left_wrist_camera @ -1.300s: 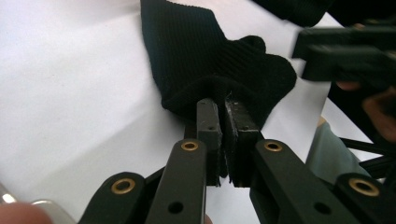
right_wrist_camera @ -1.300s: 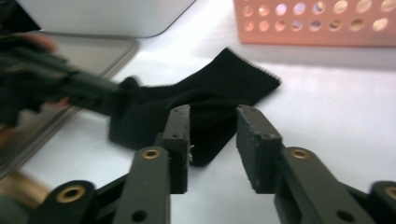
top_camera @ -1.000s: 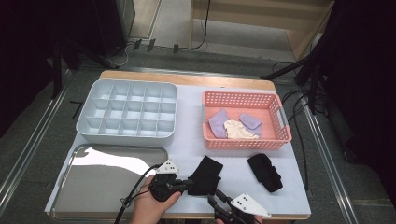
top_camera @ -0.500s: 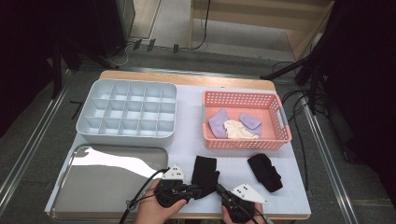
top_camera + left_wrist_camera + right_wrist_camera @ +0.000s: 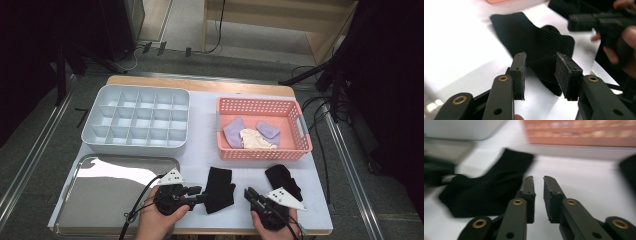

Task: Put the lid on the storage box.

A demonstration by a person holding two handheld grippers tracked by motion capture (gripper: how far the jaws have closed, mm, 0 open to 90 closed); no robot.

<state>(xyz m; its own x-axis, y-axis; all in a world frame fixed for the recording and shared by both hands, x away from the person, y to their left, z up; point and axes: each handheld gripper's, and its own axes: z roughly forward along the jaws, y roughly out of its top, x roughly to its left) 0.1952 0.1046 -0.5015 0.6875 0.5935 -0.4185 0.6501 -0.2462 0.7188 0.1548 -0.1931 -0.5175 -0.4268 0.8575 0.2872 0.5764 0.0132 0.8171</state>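
Black sock lies flat on the white table between our hands, just in front of the pink basket, apparently laid out for handling. At its left edge our left gripper has just been opening, its jaws part-open with a fold of the ribbed, dark knit between the pads but no longer pinched. To its right our right gripper has jaws narrowly apart and empty, near a second black sock
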